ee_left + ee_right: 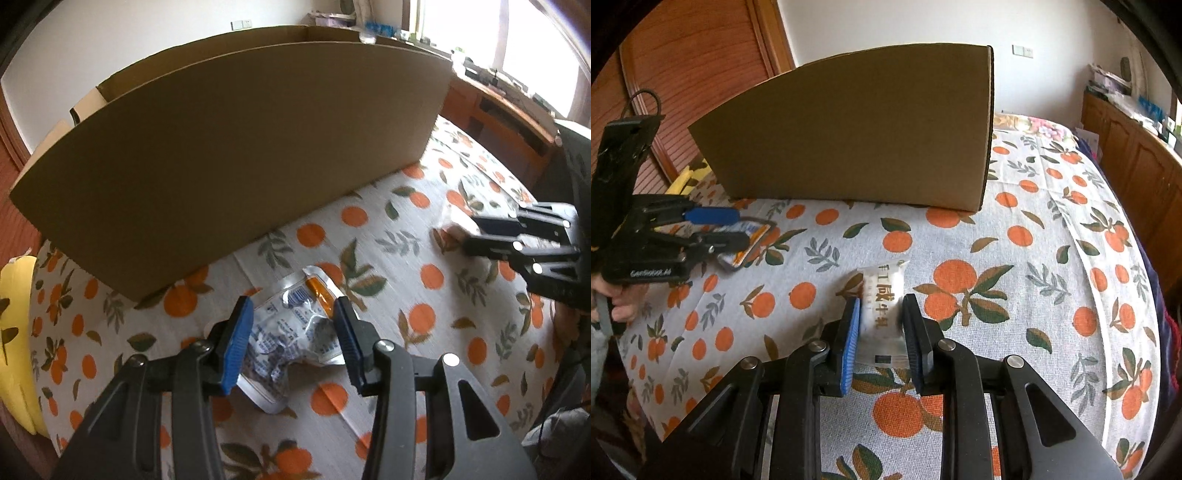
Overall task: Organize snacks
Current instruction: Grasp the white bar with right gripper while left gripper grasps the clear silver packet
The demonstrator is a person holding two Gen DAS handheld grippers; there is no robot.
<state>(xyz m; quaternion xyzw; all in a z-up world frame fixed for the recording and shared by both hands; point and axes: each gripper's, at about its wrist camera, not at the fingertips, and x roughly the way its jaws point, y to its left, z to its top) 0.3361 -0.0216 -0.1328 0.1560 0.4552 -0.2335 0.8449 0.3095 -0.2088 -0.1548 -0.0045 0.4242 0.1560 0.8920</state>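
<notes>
A tall brown cardboard box [236, 147] [857, 140] stands on an orange-print cloth [406, 295] [997, 258]. In front of it lies a crumpled silver snack pouch [295, 332] [757, 232] with blue and orange print. My left gripper [292, 301] [742, 227] has its blue pads against both sides of the pouch, low over the cloth. A white snack packet [882, 306] with dark characters, blurred in the left wrist view [452, 229], sits between the pads of my right gripper [882, 300] [471, 234], which is shut on it just above the cloth.
A yellow banana-shaped cushion [14, 332] [683, 181] lies at the cloth's left edge beside the box. A hand [620, 302] grips the left tool's handle. Wooden cabinets [1126, 155] run along the right, a wooden slatted door [694, 74] behind.
</notes>
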